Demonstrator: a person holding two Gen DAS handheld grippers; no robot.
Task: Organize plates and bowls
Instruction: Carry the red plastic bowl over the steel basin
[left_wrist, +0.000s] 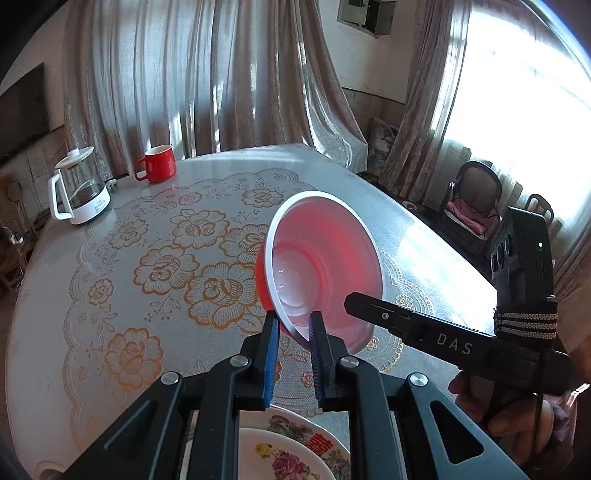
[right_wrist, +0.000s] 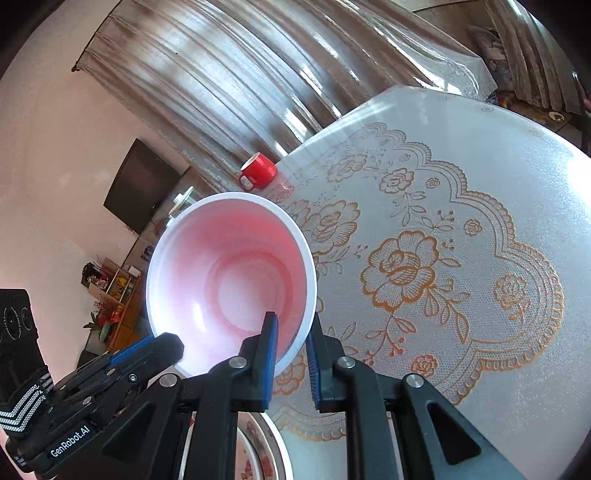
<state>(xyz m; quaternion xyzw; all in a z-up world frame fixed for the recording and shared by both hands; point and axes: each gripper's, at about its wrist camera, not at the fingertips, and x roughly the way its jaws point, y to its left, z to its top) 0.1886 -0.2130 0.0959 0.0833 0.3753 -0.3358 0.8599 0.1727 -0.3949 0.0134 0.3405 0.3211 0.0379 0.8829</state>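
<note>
Bowl (left_wrist: 325, 266), red outside and white within, hangs tilted above the table (left_wrist: 147, 229) in the left wrist view, its rim pinched between the blue pads of the left hand-held gripper (left_wrist: 293, 325). The right hand-held gripper (left_wrist: 354, 301) reaches in from the right, and its tip meets the bowl's inside wall. Far left on the table stand a glass kettle (left_wrist: 79, 192) and a red mug (left_wrist: 157, 162); a flowered plate (left_wrist: 291, 450) lies near, under the fingers.

From the right wrist, the same bowl (right_wrist: 232, 280) fills the left middle, and the right hand-held gripper (right_wrist: 291, 332) is clamped narrow over its near rim. The left hand-held gripper (right_wrist: 162, 347) grips the rim at lower left. Only this view shows a dark screen (right_wrist: 142, 184) on the wall and a low shelf (right_wrist: 114, 291) of small things. The kettle is mostly hidden behind the bowl.
</note>
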